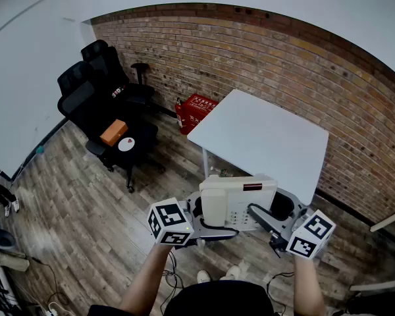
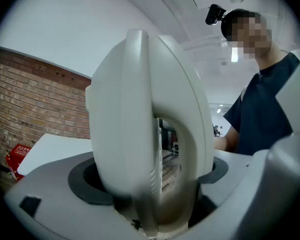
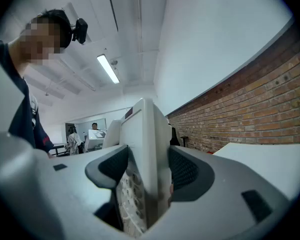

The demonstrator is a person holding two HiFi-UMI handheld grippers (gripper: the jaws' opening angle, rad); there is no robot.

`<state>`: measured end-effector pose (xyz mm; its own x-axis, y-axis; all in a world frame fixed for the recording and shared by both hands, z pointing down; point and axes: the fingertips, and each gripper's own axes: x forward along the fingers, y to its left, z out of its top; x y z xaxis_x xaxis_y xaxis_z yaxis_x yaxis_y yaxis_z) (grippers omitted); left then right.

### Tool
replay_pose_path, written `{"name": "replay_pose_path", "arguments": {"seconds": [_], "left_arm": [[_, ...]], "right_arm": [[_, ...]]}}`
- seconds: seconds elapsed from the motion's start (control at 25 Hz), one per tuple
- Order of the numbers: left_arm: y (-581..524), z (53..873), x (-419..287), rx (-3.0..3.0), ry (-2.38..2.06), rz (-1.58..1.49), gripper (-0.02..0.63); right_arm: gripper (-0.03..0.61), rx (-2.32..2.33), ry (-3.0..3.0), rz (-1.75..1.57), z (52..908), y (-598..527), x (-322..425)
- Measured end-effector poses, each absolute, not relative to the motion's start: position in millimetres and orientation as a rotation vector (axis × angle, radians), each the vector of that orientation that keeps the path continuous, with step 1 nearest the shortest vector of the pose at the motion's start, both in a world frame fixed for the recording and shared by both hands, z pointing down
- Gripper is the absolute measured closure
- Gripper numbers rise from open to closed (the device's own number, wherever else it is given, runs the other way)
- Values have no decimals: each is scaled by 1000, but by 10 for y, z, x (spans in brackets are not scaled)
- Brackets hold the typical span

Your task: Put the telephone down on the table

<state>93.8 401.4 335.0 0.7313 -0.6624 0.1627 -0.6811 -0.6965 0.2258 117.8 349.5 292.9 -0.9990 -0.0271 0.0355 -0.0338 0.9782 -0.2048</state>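
Table (image 1: 270, 127): top bare, whole surface free, open from near edge and left side. Phone (image 1: 236, 199) at near edge, clamped between left gripper (image 1: 199, 212) and right gripper (image 1: 271, 214); jaws of both filled, no spare room. Brick wall (image 1: 263, 51) runs along table's far side: no way round there. Crate (image 1: 197, 109) against wall, just beside table's far-left corner. Chairs (image 1: 102, 104) well left of table; open floor (image 1: 85, 203) between. Cables (image 1: 174, 278) on floor by feet.

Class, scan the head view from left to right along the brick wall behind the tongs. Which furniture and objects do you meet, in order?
black office chairs → red crate → white table
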Motion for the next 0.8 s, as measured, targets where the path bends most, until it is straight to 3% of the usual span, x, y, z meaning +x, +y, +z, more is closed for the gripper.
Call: {"name": "replay_pose_path", "arguments": {"seconds": [0.8], "left_arm": [[3775,3404,1297,2643,-1057,123,133]], "right_arm": [[321,46,-3105,358,2979,3247,1531]]}}
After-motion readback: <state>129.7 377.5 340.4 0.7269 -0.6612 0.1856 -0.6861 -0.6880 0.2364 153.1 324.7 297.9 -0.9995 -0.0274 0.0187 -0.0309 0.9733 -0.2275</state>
